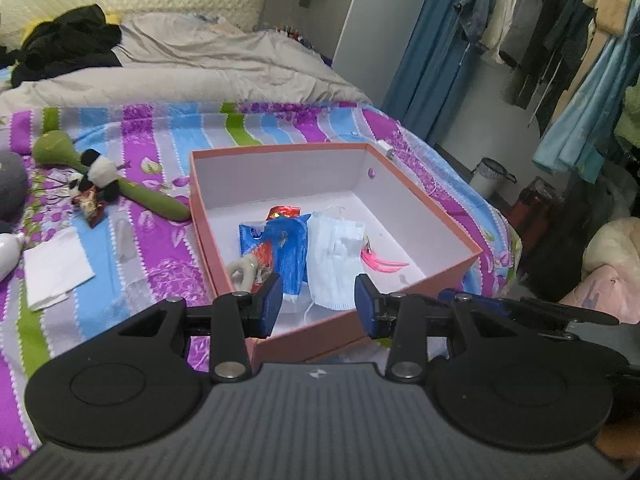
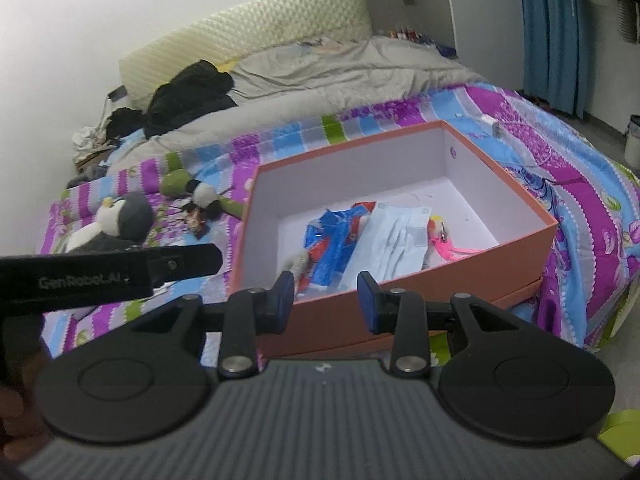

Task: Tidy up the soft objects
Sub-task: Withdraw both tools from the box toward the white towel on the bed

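Observation:
An open orange box [image 1: 420,204] [image 2: 472,248] stands on the striped bedspread. Inside lie a light-blue face mask [image 1: 334,264] [image 2: 400,240], a blue and red pouch [image 1: 280,252] [image 2: 332,248], a pink item [image 1: 380,260] [image 2: 448,244] and a grey loop [image 1: 242,270]. My left gripper [image 1: 316,304] is open and empty above the box's near wall. My right gripper [image 2: 324,300] is open and empty in front of the box. A green plush with a panda [image 1: 104,176] [image 2: 200,192] and a grey penguin plush [image 2: 116,224] lie left of the box.
A white folded tissue [image 1: 56,268] lies on the bedspread at left. A grey duvet [image 1: 192,68] and black clothes [image 1: 64,44] cover the far bed. Clothes hang on a rack [image 1: 560,32] at right, with a bin [image 1: 490,176] on the floor. The left gripper's body [image 2: 100,276] crosses the right wrist view.

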Motion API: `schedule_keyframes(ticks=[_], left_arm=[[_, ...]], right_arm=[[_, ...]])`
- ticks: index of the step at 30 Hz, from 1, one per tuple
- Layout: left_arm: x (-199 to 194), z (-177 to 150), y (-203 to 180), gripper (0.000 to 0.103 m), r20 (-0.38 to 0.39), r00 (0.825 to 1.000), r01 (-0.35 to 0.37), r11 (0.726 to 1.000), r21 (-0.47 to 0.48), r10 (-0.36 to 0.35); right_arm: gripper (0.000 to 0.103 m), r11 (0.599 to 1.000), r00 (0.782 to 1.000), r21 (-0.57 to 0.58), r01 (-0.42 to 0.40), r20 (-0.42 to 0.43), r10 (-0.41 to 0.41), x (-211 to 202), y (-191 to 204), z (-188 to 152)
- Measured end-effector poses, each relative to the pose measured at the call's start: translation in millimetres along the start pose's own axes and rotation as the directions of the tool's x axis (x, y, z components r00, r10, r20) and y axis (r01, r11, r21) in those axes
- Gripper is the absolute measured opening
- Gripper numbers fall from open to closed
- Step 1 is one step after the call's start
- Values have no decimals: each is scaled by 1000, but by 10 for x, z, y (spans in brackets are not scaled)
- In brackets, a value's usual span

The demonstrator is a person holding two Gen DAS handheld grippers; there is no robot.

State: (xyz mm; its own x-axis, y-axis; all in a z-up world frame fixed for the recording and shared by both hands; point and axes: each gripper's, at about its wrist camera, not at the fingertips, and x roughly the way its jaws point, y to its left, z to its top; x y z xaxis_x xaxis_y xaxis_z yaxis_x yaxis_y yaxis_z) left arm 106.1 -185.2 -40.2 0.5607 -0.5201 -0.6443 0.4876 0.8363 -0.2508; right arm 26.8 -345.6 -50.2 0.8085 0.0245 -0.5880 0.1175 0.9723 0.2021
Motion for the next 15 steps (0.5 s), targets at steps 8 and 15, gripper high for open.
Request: schedule_keyframes(ticks=[8,15], left_arm=[[-663,-389,-44,46,72,996,-46,999,-15,47],[-1165,-793,74,51,109,988,-101,994,-52,106]], right_arm=[[38,998,999,-40,-53,10,54,-373,208,-274],[38,991,993,-66,-117,-26,116,-479,439,-565]])
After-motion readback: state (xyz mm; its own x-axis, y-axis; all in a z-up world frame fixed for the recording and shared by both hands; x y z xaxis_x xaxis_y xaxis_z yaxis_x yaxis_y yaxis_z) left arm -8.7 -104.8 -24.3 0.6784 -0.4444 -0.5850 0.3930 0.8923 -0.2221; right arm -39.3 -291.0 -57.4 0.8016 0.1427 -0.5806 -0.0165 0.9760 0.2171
